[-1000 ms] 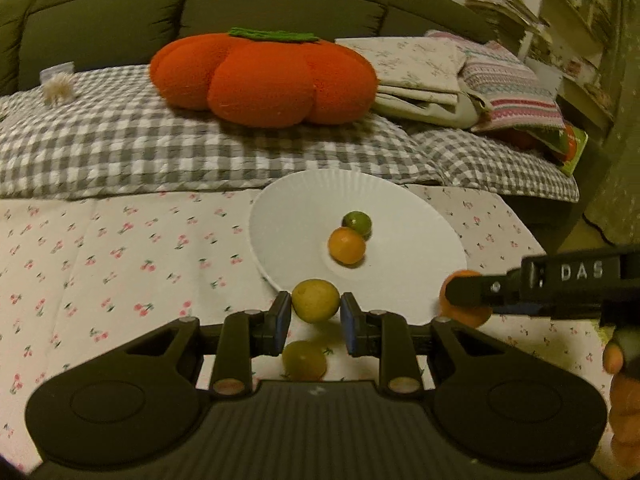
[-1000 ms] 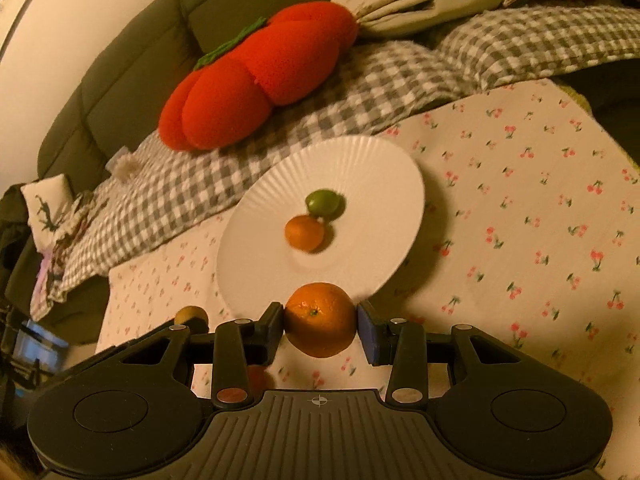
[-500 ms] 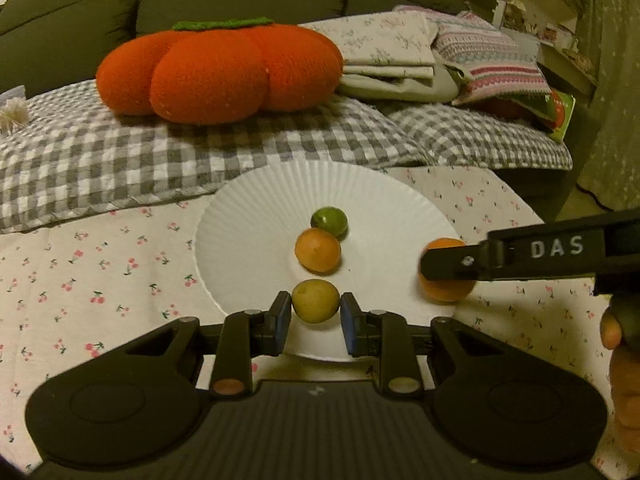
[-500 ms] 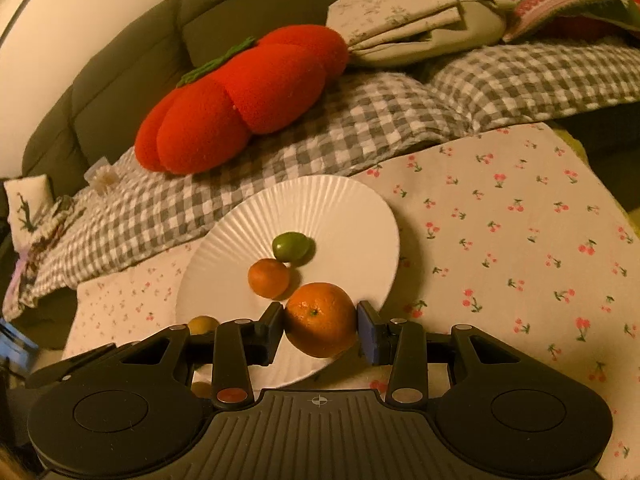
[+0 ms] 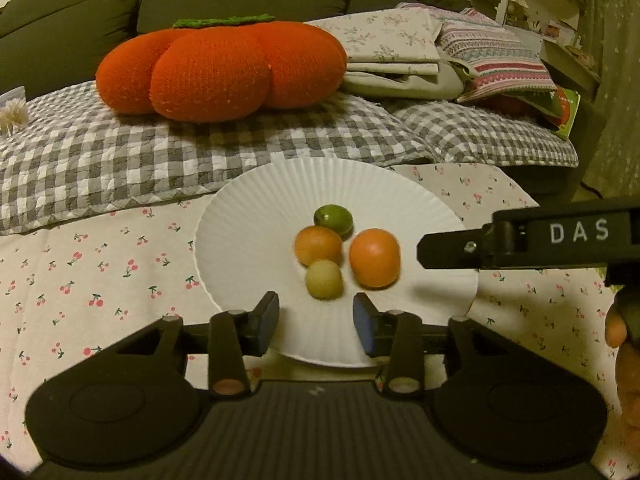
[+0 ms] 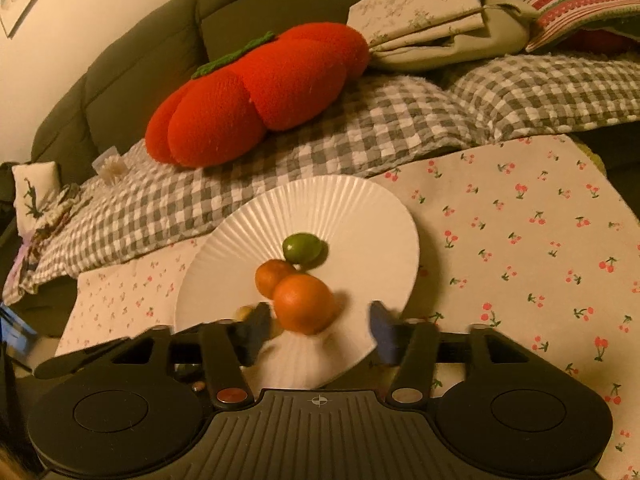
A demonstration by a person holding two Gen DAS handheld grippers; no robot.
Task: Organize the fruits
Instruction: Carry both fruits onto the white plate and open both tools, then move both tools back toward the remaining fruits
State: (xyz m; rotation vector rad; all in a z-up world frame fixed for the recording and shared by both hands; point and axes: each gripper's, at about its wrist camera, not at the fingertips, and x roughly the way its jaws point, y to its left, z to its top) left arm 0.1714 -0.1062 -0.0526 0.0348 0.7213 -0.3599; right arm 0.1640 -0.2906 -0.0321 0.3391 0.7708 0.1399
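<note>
A white ribbed plate (image 5: 256,216) (image 6: 360,216) lies on the cherry-print cloth. On it are a green fruit (image 5: 333,220) (image 6: 302,249), a small orange fruit (image 5: 318,245) (image 6: 270,276), a yellow-green fruit (image 5: 324,279) and a big orange (image 5: 374,258) (image 6: 306,303). My left gripper (image 5: 316,322) is open and empty over the plate's near rim, just behind the yellow-green fruit. My right gripper (image 6: 316,328) is open, with the big orange lying free between its spread jaws. In the left wrist view the right gripper's finger (image 5: 452,249) shows side-on, to the right of the big orange.
A cherry-print cloth (image 5: 100,264) (image 6: 540,240) covers the table. Behind it a sofa holds a grey checked blanket (image 5: 120,160), a red pumpkin cushion (image 5: 220,68) (image 6: 260,92) and folded linens (image 5: 400,52). Shelves (image 5: 560,0) stand at the far right.
Both grippers opened. The yellow-green fruit left the left gripper and the big orange left the right gripper; both now lie on the plate beside the other two fruits.
</note>
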